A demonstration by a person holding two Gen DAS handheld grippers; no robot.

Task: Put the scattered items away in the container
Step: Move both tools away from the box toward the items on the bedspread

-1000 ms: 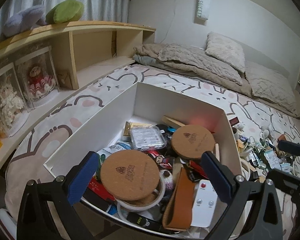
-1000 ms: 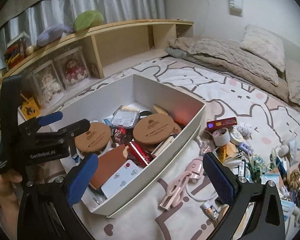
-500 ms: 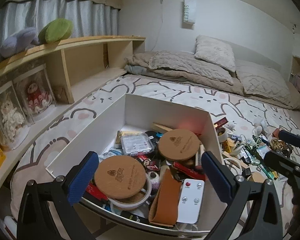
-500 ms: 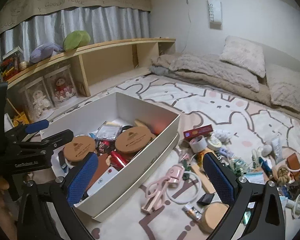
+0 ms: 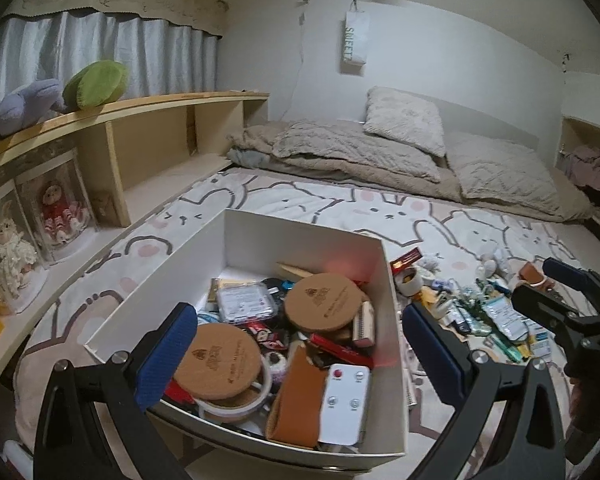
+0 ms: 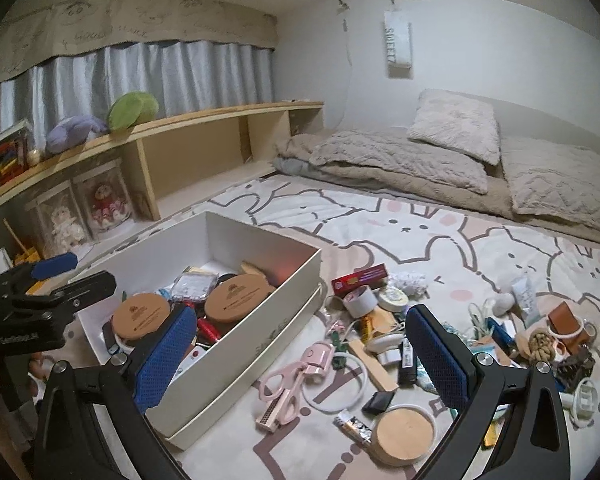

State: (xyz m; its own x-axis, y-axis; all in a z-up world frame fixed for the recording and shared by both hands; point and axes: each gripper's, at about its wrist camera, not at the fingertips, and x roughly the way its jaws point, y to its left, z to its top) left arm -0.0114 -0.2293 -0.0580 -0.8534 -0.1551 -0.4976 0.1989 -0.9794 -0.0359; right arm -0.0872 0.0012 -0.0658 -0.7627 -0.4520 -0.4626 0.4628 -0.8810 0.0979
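A white box [image 5: 394, 344] [image 6: 260, 332] on the bunny-print bedspread holds cork coasters [image 5: 324, 306], a white remote [image 5: 346, 404], a brown leather case [image 5: 298, 396] and other small things. My left gripper [image 5: 300, 356] is open and empty, raised above the box's near end. My right gripper [image 6: 302, 356] is open and empty, raised above the box's right side. Scattered items lie right of the box: pink scissors [image 6: 290, 388], a tape roll [image 6: 360, 300], a red packet [image 6: 360, 278], a round wooden coaster [image 6: 404, 434].
A wooden shelf [image 6: 188, 136] with boxed dolls [image 5: 62, 212] runs along the left. Pillows and a beige quilt [image 6: 400, 160] lie at the far end. More small clutter [image 6: 560, 340] sits at the right of the bedspread.
Both grippers have risen and drawn back from the box, so more of the room and bedspread shows. Both stay open and empty.
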